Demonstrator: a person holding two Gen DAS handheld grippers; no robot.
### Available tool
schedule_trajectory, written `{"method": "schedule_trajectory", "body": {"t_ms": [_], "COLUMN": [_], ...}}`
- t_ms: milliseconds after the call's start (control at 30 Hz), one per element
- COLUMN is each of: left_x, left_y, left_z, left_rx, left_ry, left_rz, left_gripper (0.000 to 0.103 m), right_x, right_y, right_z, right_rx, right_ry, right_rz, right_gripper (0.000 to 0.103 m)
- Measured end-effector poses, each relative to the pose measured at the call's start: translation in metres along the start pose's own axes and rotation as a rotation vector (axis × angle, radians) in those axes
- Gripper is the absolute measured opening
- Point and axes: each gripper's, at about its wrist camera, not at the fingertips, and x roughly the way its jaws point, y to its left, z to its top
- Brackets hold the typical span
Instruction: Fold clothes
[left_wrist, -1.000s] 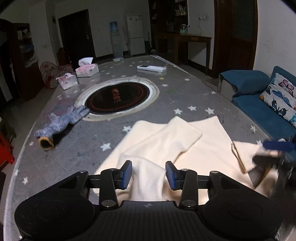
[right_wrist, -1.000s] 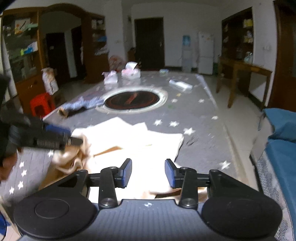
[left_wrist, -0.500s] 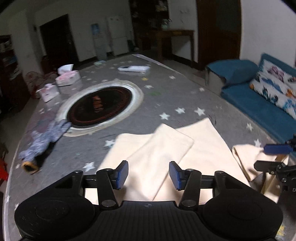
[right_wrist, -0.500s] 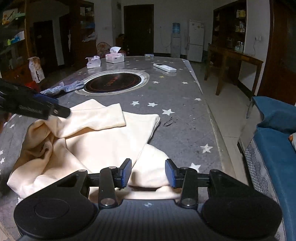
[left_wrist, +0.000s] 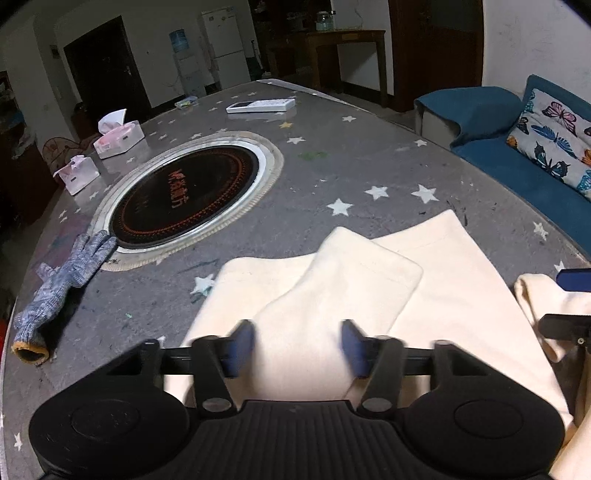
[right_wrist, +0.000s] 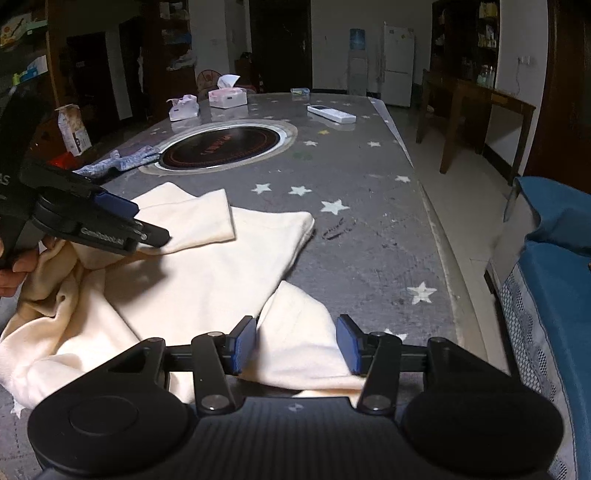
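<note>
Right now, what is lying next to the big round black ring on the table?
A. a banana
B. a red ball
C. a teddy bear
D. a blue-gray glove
D: a blue-gray glove lies on the table with its fingertips at the edge of the ring.

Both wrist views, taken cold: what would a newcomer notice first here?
The cream garment dominates, spread over the near end of the star-patterned grey table, one sleeve folded across it. Beyond it sits the round black cooktop sunk into the tabletop, with a blue-grey knit glove lying at its edge. The left gripper and right gripper both hover open above the cloth.
</note>
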Motion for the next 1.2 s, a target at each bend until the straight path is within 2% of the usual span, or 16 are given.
{"method": "schedule_trajectory", "body": {"t_ms": [33, 100, 133, 200, 267, 367, 433, 500, 567, 600, 700, 900, 967, 1033, 1100, 1200], "left_x": [-0.002, -0.005, -0.008, -0.017, -0.026, -0.035, -0.036, -0.034, -0.031, -0.029, -0.023, -0.003, 0.0, 0.001, -0.007, -0.026], "left_y": [0.003, 0.011, 0.015, 0.024, 0.032, 0.034, 0.03, 0.024, 0.017, 0.013, 0.007, 0.007, 0.006, 0.006, 0.005, 0.002], "left_z": [0.0, -0.001, -0.002, -0.003, -0.005, -0.006, -0.006, -0.006, -0.008, -0.01, -0.012, -0.01, -0.009, -0.007, -0.007, -0.006], "left_rx": [-0.006, -0.031, -0.048, -0.086, -0.116, -0.103, -0.076, -0.05, -0.01, 0.009, 0.06, 0.071, 0.072, 0.075, 0.092, 0.111], "left_ry": [-0.005, -0.015, -0.023, -0.043, -0.063, -0.077, -0.078, -0.077, -0.072, -0.073, -0.079, -0.024, -0.024, -0.027, -0.051, -0.103], "left_rz": [0.005, 0.005, 0.006, 0.011, 0.012, -0.019, -0.03, -0.041, -0.044, -0.031, 0.003, -0.035, -0.052, -0.052, -0.084, -0.146], "left_gripper": [0.024, 0.008, 0.004, 0.001, 0.001, 0.002, 0.008, 0.014, 0.041, 0.058, 0.056, 0.057, 0.045, 0.027, 0.026, 0.034], "right_x": [0.001, 0.0, 0.0, -0.002, -0.003, -0.006, -0.008, -0.007, -0.005, -0.005, -0.003, -0.001, -0.001, 0.0, -0.001, -0.001], "right_y": [-0.001, -0.002, -0.002, -0.005, -0.009, -0.012, -0.011, -0.009, -0.009, -0.008, -0.008, -0.007, -0.007, -0.009, -0.009, -0.008], "right_z": [-0.001, -0.002, -0.003, -0.004, -0.005, -0.006, -0.006, -0.007, -0.007, -0.007, -0.008, -0.007, -0.007, -0.007, -0.007, -0.007], "right_rx": [0.003, 0.008, 0.011, 0.02, 0.034, 0.05, 0.053, 0.046, 0.043, 0.041, 0.036, 0.018, 0.015, 0.02, 0.02, 0.019], "right_ry": [0.001, 0.001, 0.0, -0.006, -0.008, -0.01, -0.018, -0.019, -0.014, -0.011, -0.001, 0.012, 0.013, 0.012, 0.012, 0.011], "right_rz": [0.0, -0.002, -0.006, -0.019, -0.028, -0.014, -0.013, -0.018, -0.018, -0.017, -0.014, 0.005, 0.011, 0.018, 0.018, 0.018], "right_gripper": [0.046, 0.034, 0.032, 0.018, 0.017, 0.02, 0.022, 0.031, 0.033, 0.039, 0.042, 0.041, 0.038, 0.035, 0.034, 0.034]}}
